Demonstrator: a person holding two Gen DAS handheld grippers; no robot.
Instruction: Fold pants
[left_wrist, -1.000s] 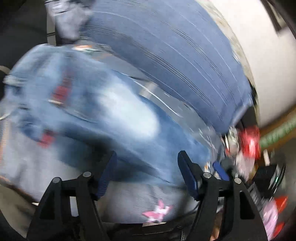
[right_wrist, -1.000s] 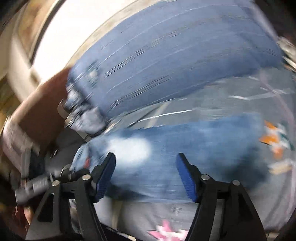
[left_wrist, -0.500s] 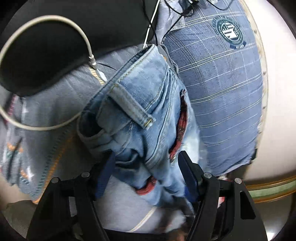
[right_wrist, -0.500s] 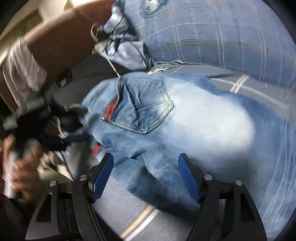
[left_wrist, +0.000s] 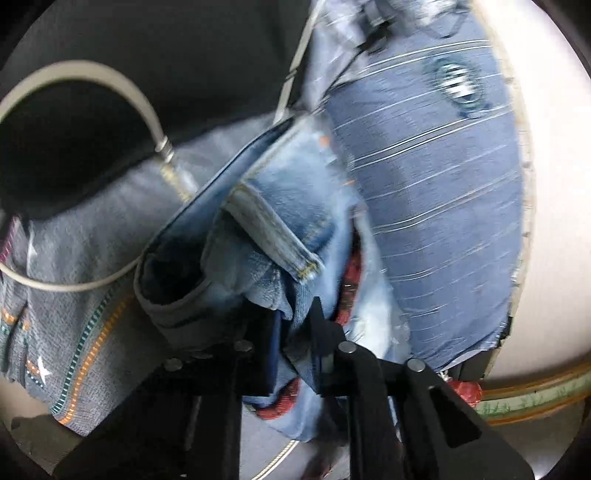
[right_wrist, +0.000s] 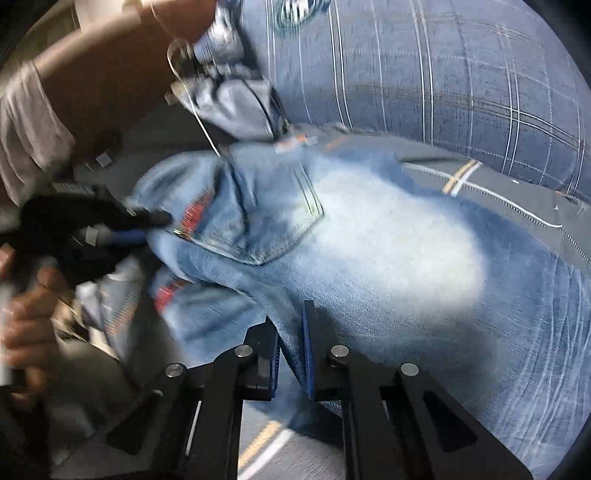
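Observation:
Light blue jeans (right_wrist: 388, 243) with a faded patch and a back pocket lie on a grey patterned blanket (right_wrist: 517, 199). My right gripper (right_wrist: 290, 347) is shut on a fold of denim at the near edge of the seat. In the left wrist view the waistband (left_wrist: 273, 229) with a belt loop is bunched up, and my left gripper (left_wrist: 295, 332) is shut on the denim just below it. The left gripper (right_wrist: 147, 229) also shows in the right wrist view, at the waistband end, with a hand behind it.
A blue plaid pillow (left_wrist: 436, 206) lies right beside the jeans, also in the right wrist view (right_wrist: 424, 66). A grey cable (left_wrist: 92, 74) loops over a black object (left_wrist: 147, 55) on the left. The grey blanket (left_wrist: 88, 258) has striped trim.
Both grippers have gone from open around the jeans to shut on the denim. The waistband is now bunched between the left fingers.

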